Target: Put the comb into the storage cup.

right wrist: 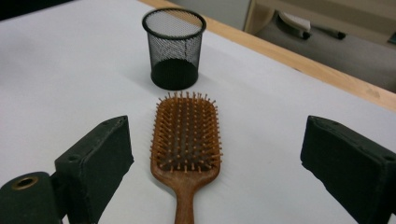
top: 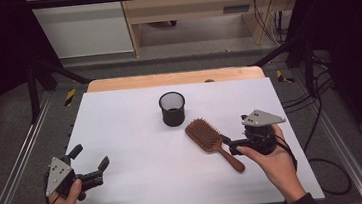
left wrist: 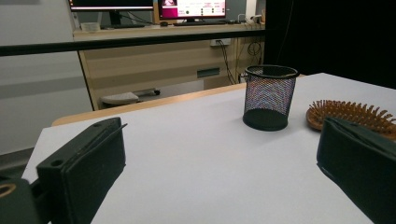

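Observation:
A wooden paddle hairbrush [top: 206, 135] lies bristles up on the white table cover [top: 137, 136], right of centre, its handle pointing to the near right. Just behind it stands a black mesh cup [top: 172, 109], upright. My right gripper [top: 236, 133] is open, held low with a jaw on either side of the brush handle; neither jaw touches it. In the right gripper view the brush [right wrist: 187, 135] lies between the wide-open jaws of the right gripper [right wrist: 219, 140], with the cup [right wrist: 173, 49] beyond. My left gripper [top: 90, 158] is open at the near left with nothing in it.
In the left gripper view the cup [left wrist: 270, 97] and the brush head [left wrist: 350, 114] lie ahead to the right. The table's wooden far edge [top: 174, 78] shows past the cover. Metal rails [top: 19, 163] run along both sides, and cables [top: 321, 118] lie on the floor to the right.

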A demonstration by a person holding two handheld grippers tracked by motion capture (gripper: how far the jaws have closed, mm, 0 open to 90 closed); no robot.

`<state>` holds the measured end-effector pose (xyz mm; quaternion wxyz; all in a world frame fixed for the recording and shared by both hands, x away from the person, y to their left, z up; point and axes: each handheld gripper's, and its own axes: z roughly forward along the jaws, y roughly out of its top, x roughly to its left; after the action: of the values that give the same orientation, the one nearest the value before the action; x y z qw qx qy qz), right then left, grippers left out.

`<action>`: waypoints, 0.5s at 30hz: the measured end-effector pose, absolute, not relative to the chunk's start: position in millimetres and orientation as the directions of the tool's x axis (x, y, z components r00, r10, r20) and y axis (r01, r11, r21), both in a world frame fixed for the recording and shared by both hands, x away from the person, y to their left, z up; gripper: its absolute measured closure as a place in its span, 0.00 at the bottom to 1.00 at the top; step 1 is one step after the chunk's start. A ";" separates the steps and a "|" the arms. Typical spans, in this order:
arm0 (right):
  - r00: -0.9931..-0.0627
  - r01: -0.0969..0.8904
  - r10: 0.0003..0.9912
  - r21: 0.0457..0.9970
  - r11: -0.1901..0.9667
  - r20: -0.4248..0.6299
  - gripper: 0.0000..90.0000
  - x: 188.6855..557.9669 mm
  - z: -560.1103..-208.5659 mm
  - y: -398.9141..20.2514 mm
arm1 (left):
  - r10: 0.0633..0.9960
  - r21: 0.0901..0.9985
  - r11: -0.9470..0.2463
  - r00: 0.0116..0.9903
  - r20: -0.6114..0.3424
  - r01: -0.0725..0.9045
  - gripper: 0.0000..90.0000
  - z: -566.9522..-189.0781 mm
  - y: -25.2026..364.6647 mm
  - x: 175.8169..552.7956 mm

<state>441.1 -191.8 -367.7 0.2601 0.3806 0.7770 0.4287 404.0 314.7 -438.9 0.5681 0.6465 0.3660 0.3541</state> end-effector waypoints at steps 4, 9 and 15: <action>-0.565 0.443 0.822 0.813 0.379 -0.075 0.11 448.9 -373.5 -184.9 | 0.876 0.994 -0.087 0.481 0.043 0.071 0.01 -439.0 314.8 404.2; -0.578 0.467 0.812 0.782 0.413 -0.083 0.10 452.5 -379.0 -181.1 | 0.875 0.994 -0.088 0.482 0.044 0.071 0.01 -438.9 314.7 404.1; -0.591 0.504 0.801 0.733 0.457 -0.093 0.09 455.1 -384.6 -176.8 | 0.874 0.993 -0.092 0.484 0.046 0.072 0.02 -439.1 314.4 404.5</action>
<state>455.1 -176.8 -384.6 0.2191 0.3956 0.8248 0.3394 404.5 314.4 -439.1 0.5665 0.6488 0.3644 0.3540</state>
